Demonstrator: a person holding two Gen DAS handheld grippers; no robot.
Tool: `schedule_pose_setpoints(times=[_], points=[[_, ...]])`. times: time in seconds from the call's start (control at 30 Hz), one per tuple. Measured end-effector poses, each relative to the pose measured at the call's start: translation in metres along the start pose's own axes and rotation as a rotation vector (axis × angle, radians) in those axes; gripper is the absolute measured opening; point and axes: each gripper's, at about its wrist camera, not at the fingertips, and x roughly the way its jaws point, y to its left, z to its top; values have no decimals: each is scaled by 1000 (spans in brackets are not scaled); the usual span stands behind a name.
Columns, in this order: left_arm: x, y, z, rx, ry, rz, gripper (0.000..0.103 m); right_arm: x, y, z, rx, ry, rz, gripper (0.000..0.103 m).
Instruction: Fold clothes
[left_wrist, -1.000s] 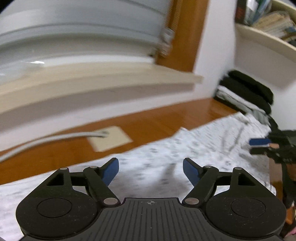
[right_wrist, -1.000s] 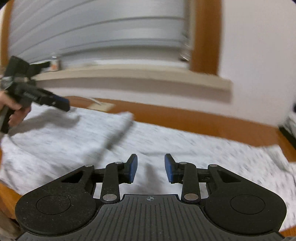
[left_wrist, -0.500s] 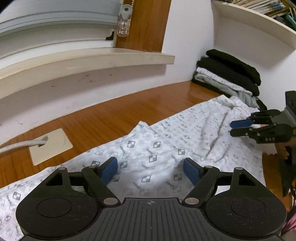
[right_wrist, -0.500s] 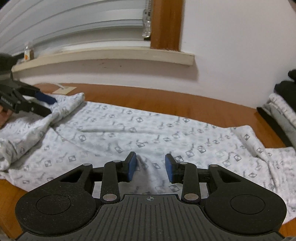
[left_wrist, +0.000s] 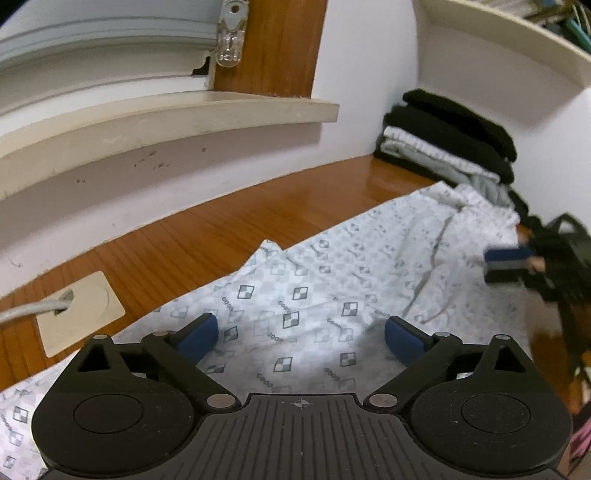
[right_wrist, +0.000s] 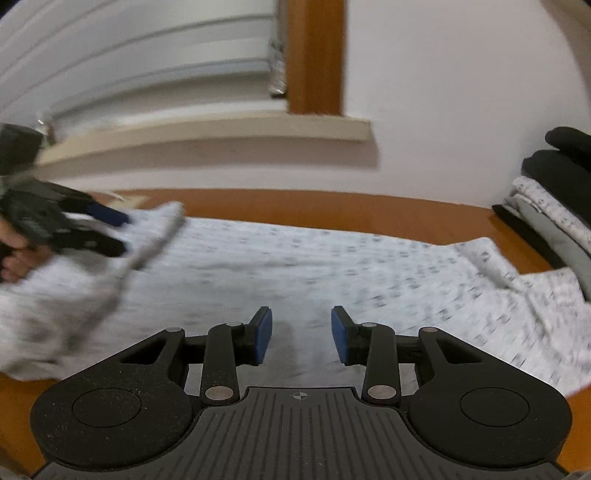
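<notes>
The patterned white cloth (left_wrist: 314, 295) lies spread flat on the wooden table (left_wrist: 207, 236). The left gripper (left_wrist: 301, 334) has just opened wide above it, empty. The right gripper (right_wrist: 301, 334) hangs half-open, empty. Next, each should pinch an edge.

Left wrist view: the camera sits just behind the left gripper (left_wrist: 299, 338), which fills the lower frame, and looks forward and downward, close over the patterned garment (left_wrist: 325, 295) on the wooden table (left_wrist: 207, 240). It faces the window sill (left_wrist: 166, 110) in the upper left and the stack of folded clothes (left_wrist: 450, 144) in the upper right.

Right wrist view: the camera sits just behind the right gripper (right_wrist: 301, 336), tilted down at close range over the same garment (right_wrist: 332, 258); the picture is motion-blurred.

Shared ground: garment, table (right_wrist: 332, 206), sill (right_wrist: 229, 129) and stack (right_wrist: 557, 192). Each view catches the other gripper: right gripper (left_wrist: 511, 264) at the right edge, left gripper (right_wrist: 107, 230) at the left edge.
</notes>
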Motion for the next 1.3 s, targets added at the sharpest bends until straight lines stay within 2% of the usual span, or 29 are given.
schedule_pose_setpoints(times=[0.13, 0.23, 0.43, 0.6, 0.67, 0.73, 0.97, 1.0, 1.03, 1.07, 1.13, 1.17, 1.2, 1.3], points=[[-3, 1, 1, -12, -6, -6, 98, -14, 33, -14, 24, -14, 46, 38], [-4, 3, 1, -27, -11, -12, 98, -21, 63, -24, 23, 11, 76, 41], [-7, 9, 1, -65, -30, -24, 99, -32, 104, -36, -13, 59, 39, 42], [-8, 9, 1, -71, -37, -22, 99, -38, 131, -38, -28, 46, 36, 42], [-9, 10, 1, -75, -42, -25, 99, -35, 136, -37, -12, 42, 29, 43], [-9, 11, 1, -82, -44, -29, 99, -29, 137, -36, 18, 25, 34, 51], [-9, 11, 0, -85, -42, -31, 100, -9, 135, -35, 64, -6, -21, 51], [-9, 11, 0, -84, -42, -31, 100, -11, 134, -35, 61, -11, -40, 49], [-9, 11, 0, -85, -41, -31, 101, -12, 133, -35, 58, -16, -59, 33], [-9, 11, 0, -86, -41, -31, 101, -13, 132, -35, 55, -21, -78, 22], [-9, 11, 0, -88, -41, -29, 101, -21, 131, -36, 33, -20, -116, 6], [-9, 11, 0, -89, -40, -30, 101, -27, 131, -37, 13, -13, -135, 2], [-8, 11, 0, -89, -39, -30, 101, -34, 131, -37, -7, -7, -153, 2], [-8, 12, 0, -90, -38, -32, 102, -45, 129, -38, -21, 25, -122, 2]])
